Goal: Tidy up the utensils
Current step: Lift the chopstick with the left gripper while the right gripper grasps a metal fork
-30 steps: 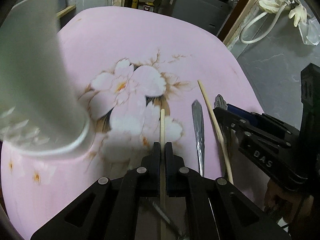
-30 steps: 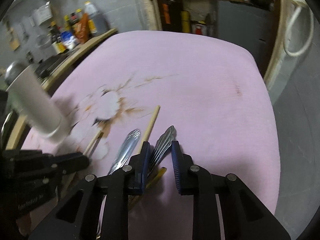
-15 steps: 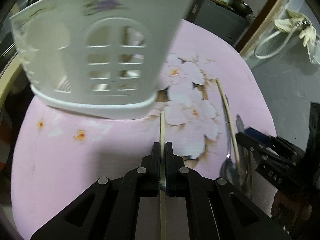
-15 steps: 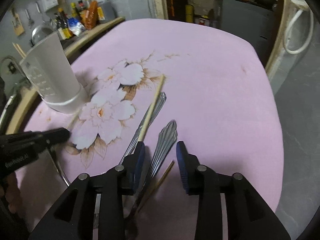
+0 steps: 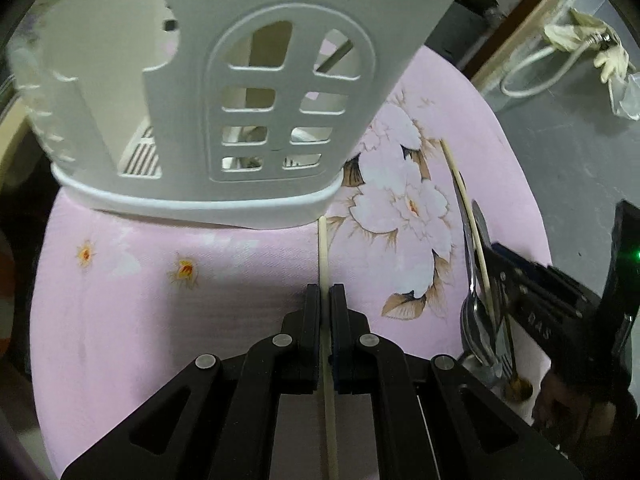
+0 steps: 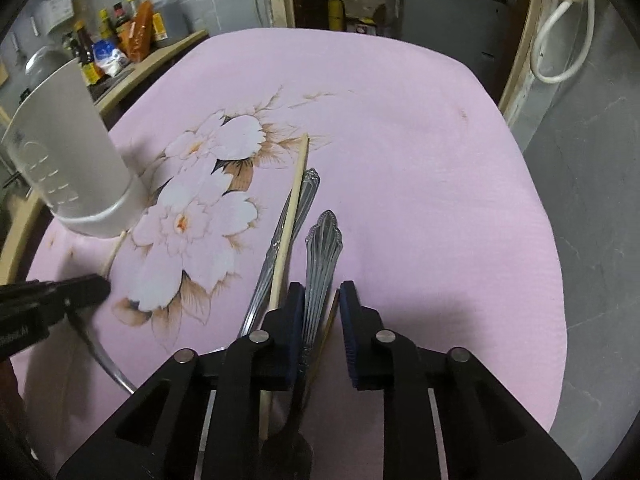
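Left wrist view. The left gripper (image 5: pixel 325 296) was pressed together on a pale wooden chopstick (image 5: pixel 323 248), which ran straight up the frame along the line of the fingers. Its far tip lay at the lower rim of the white utensil holder (image 5: pixel 192 92), which filled the upper half of the frame on the pink flowered cloth (image 5: pixel 160 280); whether tip and rim touched could not be told. The holder's open top lay beyond the upper edge of the frame, so, by judgement, the stick's tip would have to be carried above that rim and pointed downward before release.

Right wrist view. The right gripper (image 6: pixel 320 300) sat at lower centre, its jaws closing about the ridged handle of a metal utensil (image 6: pixel 322 248); the left pad lay against the handle, while a gap remained before the right pad. The handle's long axis ran up the frame, roughly parallel to the fingers. Just to its left lay a second chopstick (image 6: pixel 290 216) across another metal handle (image 6: pixel 306 196), both slanting toward upper right. The holder stood at the far left of this frame, well apart, so the left hand was the nearer to it.
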The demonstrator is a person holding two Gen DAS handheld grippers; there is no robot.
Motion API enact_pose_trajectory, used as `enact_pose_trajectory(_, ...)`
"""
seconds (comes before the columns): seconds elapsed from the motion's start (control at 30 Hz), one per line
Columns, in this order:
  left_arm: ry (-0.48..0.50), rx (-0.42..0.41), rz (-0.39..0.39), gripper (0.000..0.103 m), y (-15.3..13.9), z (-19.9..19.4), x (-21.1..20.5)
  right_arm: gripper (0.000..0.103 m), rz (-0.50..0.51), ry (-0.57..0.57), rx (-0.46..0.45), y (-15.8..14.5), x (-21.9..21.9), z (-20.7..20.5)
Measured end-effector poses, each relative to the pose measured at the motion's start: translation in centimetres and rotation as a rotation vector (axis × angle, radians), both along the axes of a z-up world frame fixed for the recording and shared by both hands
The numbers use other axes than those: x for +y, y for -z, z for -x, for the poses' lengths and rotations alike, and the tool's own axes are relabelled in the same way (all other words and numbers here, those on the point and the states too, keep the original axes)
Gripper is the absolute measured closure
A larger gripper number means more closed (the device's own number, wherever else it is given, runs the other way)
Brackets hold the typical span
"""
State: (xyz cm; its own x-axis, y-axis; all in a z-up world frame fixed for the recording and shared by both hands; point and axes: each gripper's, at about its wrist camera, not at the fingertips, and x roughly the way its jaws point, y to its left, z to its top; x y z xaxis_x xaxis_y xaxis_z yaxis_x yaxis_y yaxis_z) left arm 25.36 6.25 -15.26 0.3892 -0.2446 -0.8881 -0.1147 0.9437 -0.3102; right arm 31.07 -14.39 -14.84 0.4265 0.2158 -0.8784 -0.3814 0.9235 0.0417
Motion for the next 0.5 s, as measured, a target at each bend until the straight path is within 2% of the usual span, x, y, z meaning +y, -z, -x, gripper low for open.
enact_pose_trajectory(0.13, 0.022, 0.039, 0.05, 0.1, -0.2, -0.2, 0.9, 0.093, -0.015, -0.014, -0.006, -0.4, 0.0, 0.1)
enact_pose_trajectory(0.2, 0.037, 0.024, 0.031, 0.1, -0.7, 0.2, 0.9, 0.094, -0.029, -0.02, -0.011, -0.7, -0.2, 0.2)
enact_pose_trajectory(0.27, 0.048, 0.012, 0.016, 0.101, -1.0, 0.7, 0.7, 0.093, -0.056, -0.035, -0.005, -0.6, -0.3, 0.3)
enact_pose_trajectory(0.5, 0.038, 0.026, 0.031, 0.1, -0.8, 1.1, 0.7, 0.085, -0.025, -0.094, 0.013, -0.4, 0.9, -1.0)
